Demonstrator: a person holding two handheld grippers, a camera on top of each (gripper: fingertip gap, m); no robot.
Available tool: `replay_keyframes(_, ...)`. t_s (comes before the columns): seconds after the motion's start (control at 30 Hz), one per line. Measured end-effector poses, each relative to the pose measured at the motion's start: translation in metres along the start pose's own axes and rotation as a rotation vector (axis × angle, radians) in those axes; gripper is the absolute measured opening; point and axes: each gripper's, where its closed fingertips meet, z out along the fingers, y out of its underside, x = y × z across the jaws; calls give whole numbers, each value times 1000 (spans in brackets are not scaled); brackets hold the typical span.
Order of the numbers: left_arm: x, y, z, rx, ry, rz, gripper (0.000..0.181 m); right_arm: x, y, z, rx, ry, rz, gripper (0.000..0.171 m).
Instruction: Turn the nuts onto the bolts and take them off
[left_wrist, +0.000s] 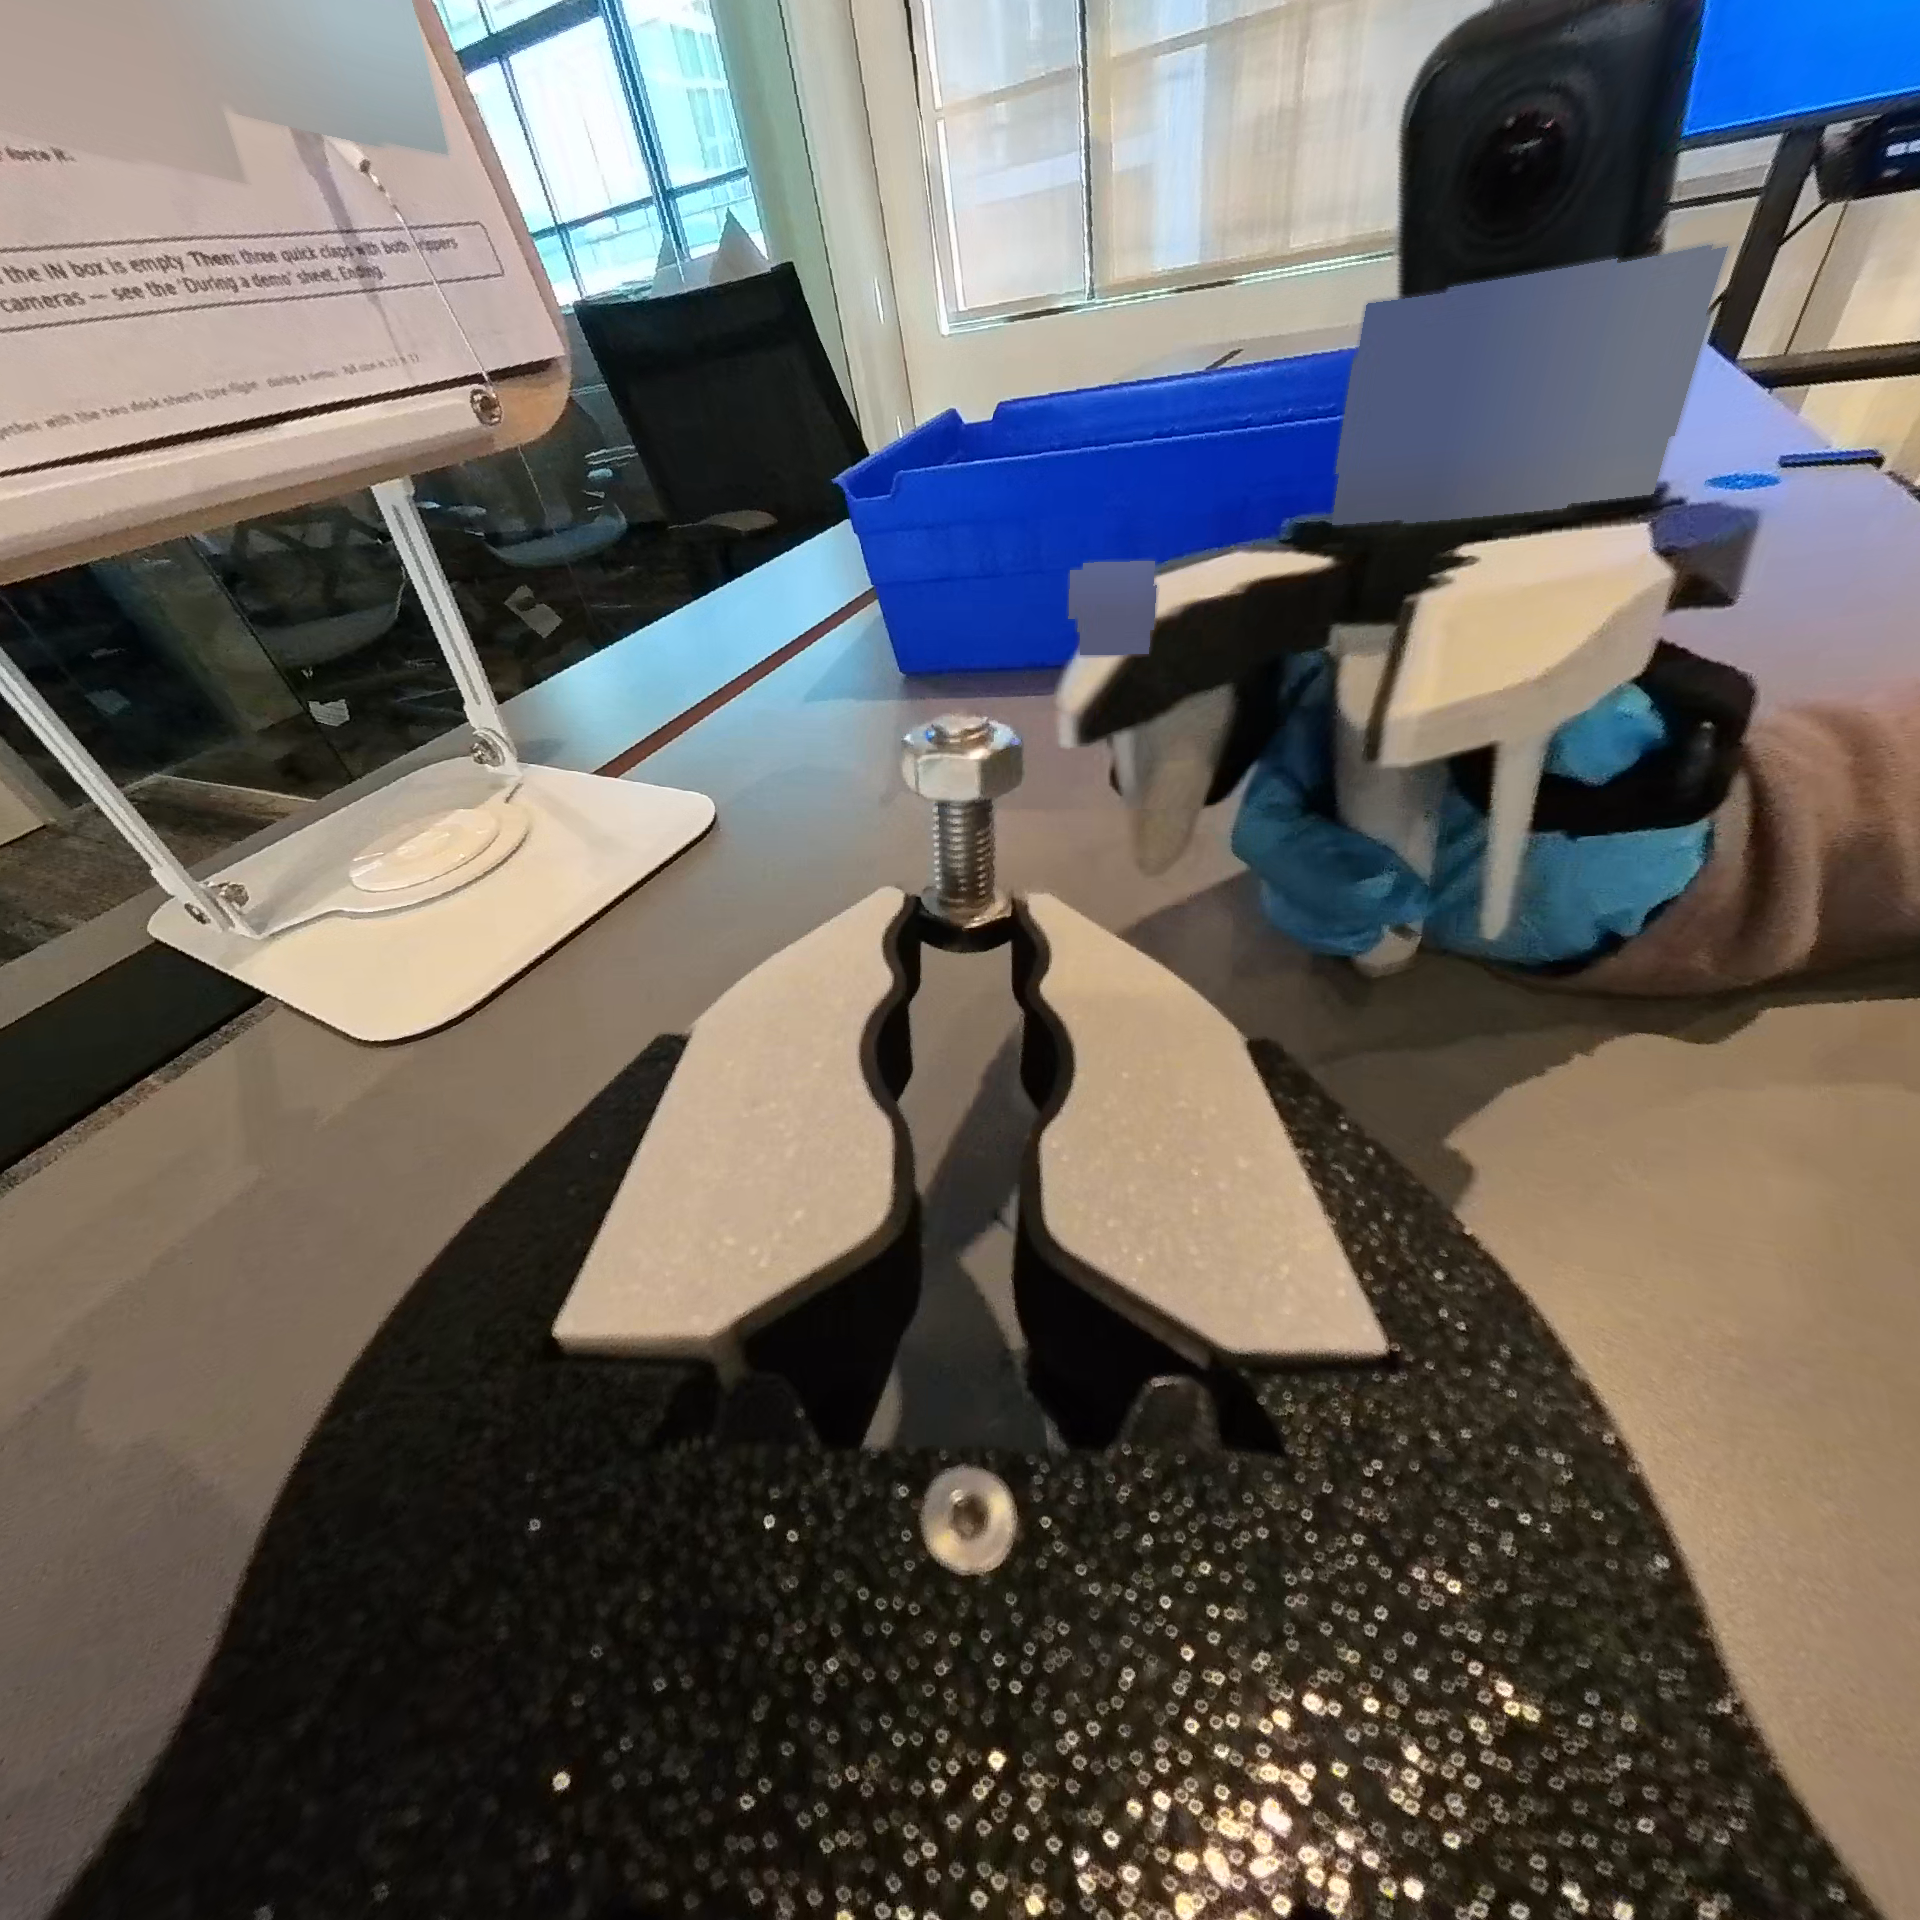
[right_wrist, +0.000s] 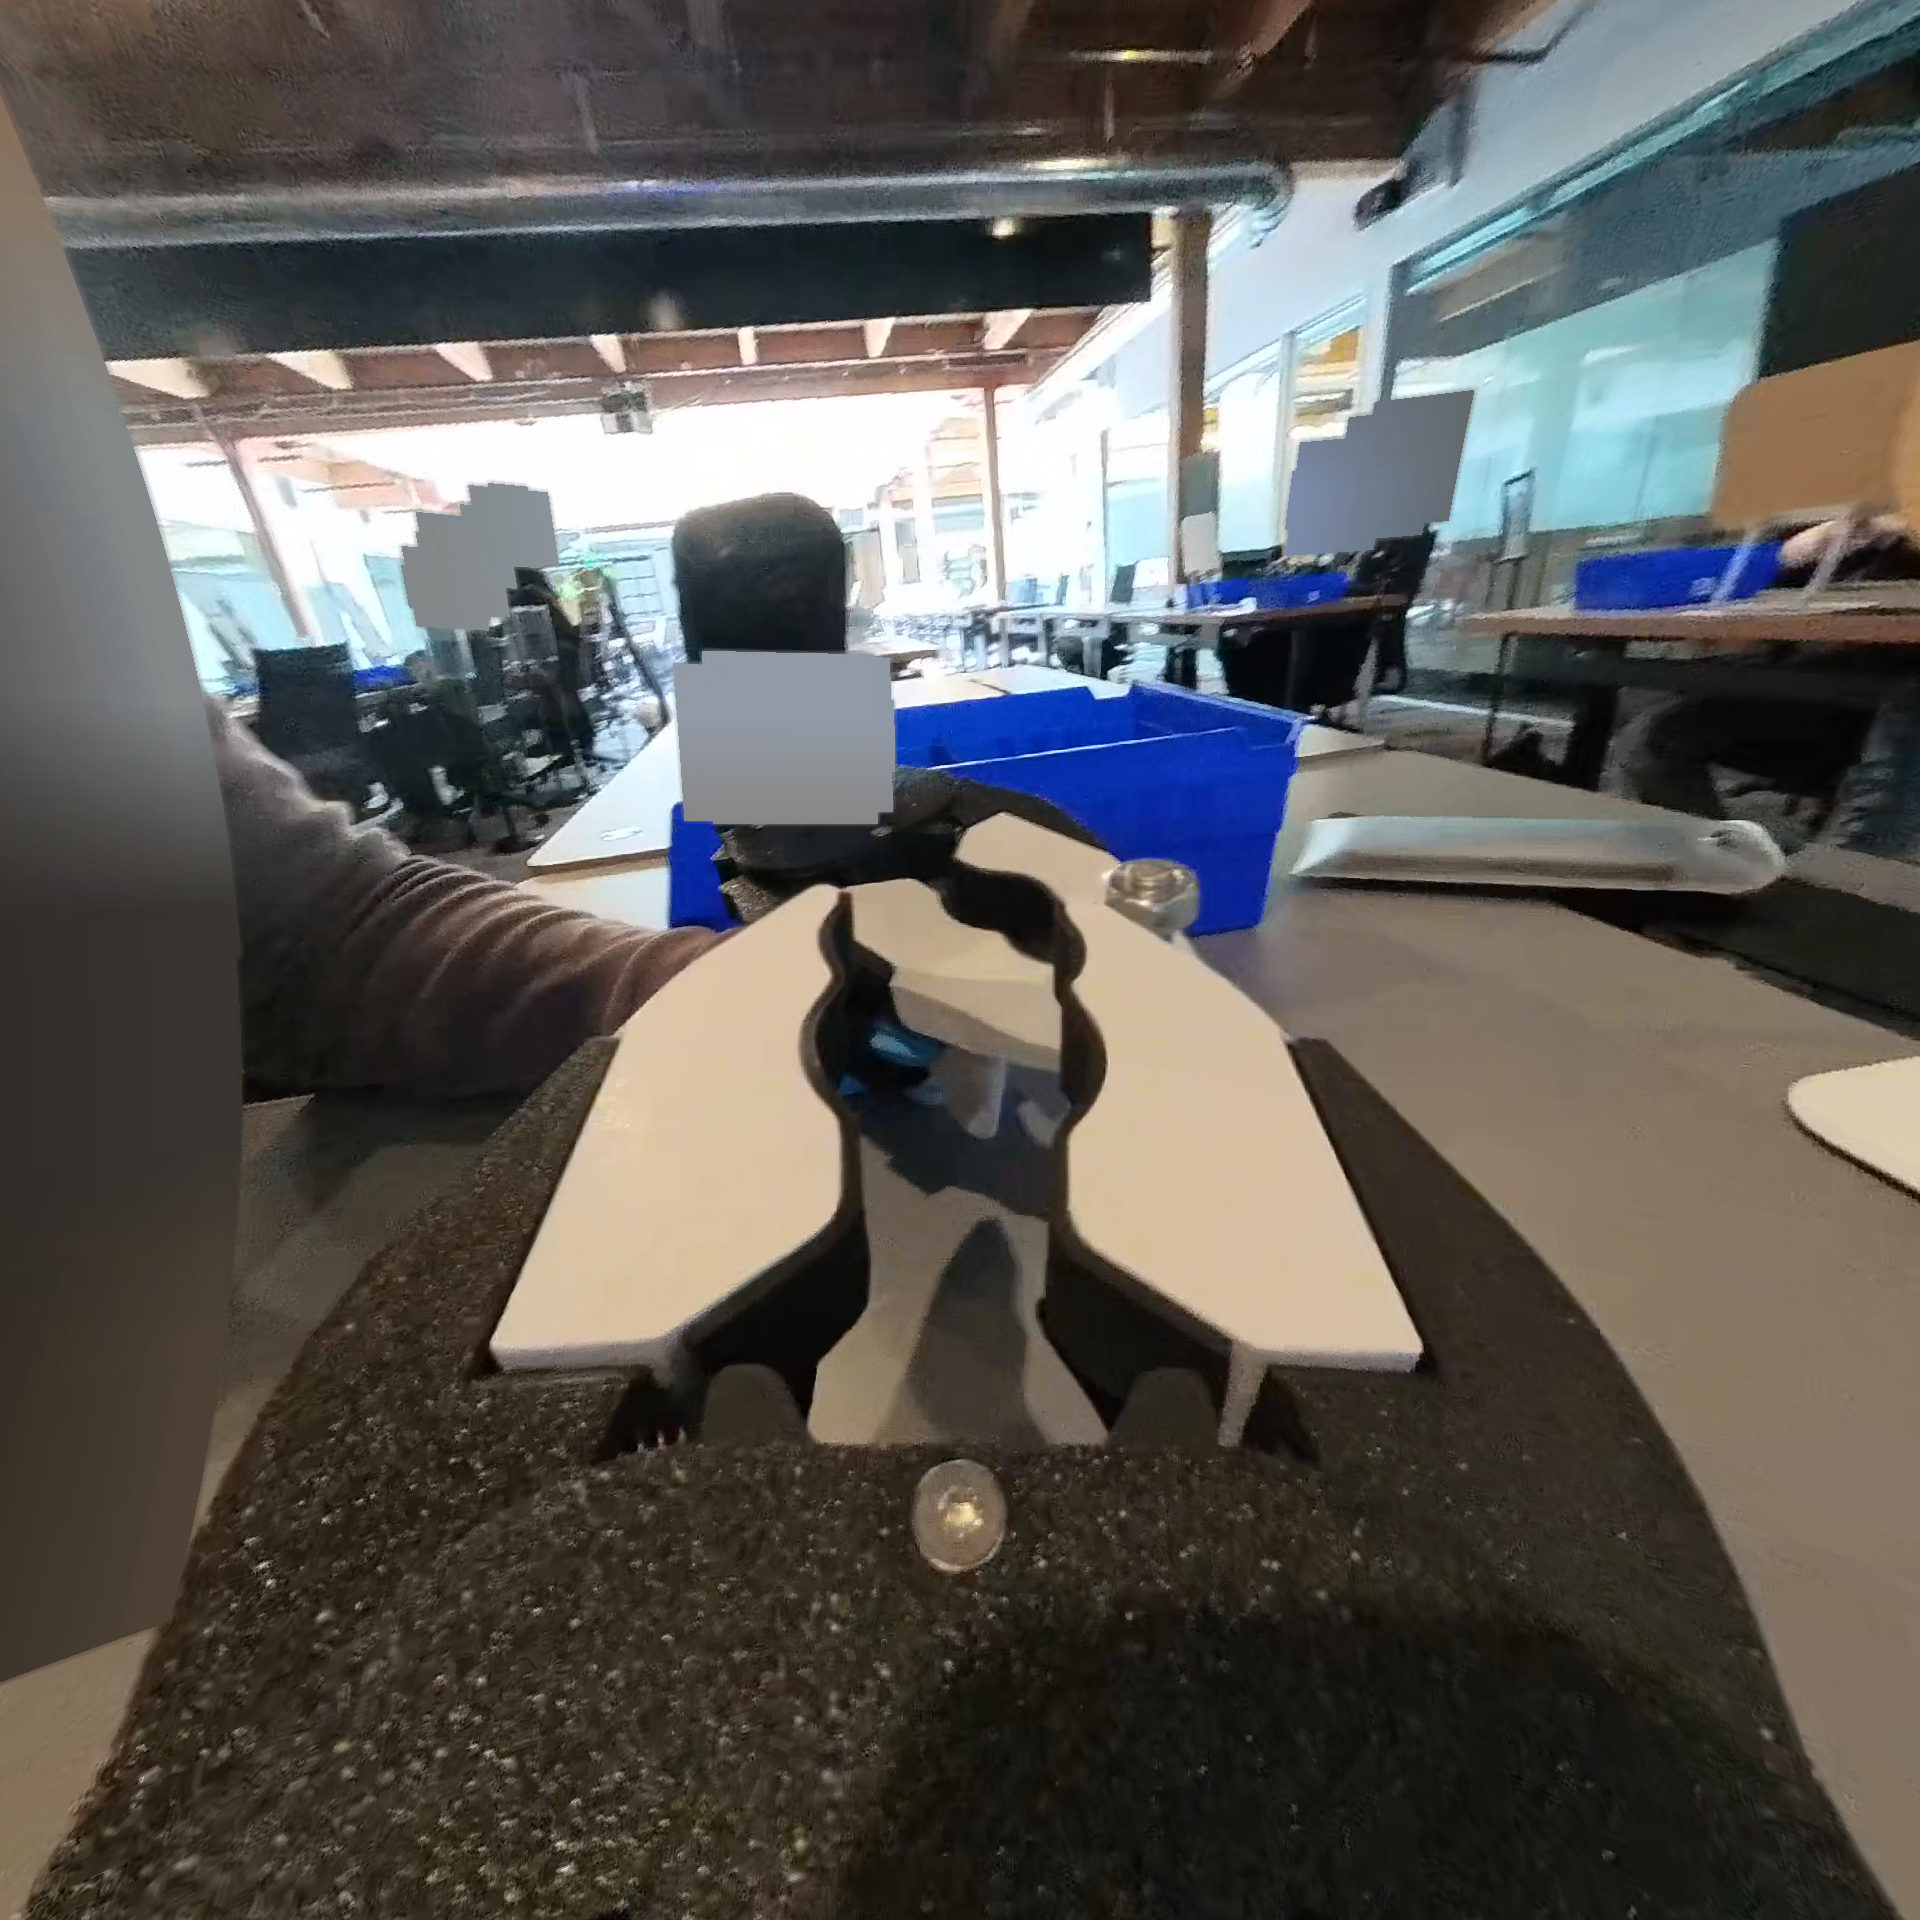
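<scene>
- Left wrist view: the left gripper (left_wrist: 961, 920) clamps the upright bolt (left_wrist: 962, 847) at its base on the table (left_wrist: 364, 1195); the nut (left_wrist: 960, 764) sits at the top.
- Right wrist view: the right gripper (right_wrist: 961, 914) is empty, jaws apart, beside the nut (right_wrist: 1151, 896). Judged between turns; next it must close on the nut.

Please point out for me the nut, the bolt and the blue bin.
nut (left_wrist: 961, 767): left wrist view, on its front hex face, at the bolt's top.
bolt (left_wrist: 964, 857): left wrist view, on the bare threaded shaft below the nut.
blue bin (left_wrist: 997, 540): left wrist view, on its near side wall.
</scene>
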Motion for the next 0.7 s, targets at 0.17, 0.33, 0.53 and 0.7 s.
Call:
replay_keyframes(0.17, 0, 0, 0, -1, 1, 0, 16, 17, -1, 1, 23, 120, -72, 58)
replay_keyframes(0.33, 0, 0, 0, -2, 1, 3, 16, 18, 2, 4, 9, 121, -82, 62)
replay_keyframes(0.53, 0, 0, 0, -2, 1, 2, 16, 16, 4, 5, -1, 106, -64, 60)
replay_keyframes(0.7, 1, 0, 0, -3, 2, 3, 16, 15, 6, 7, -17, 96, -61, 59)
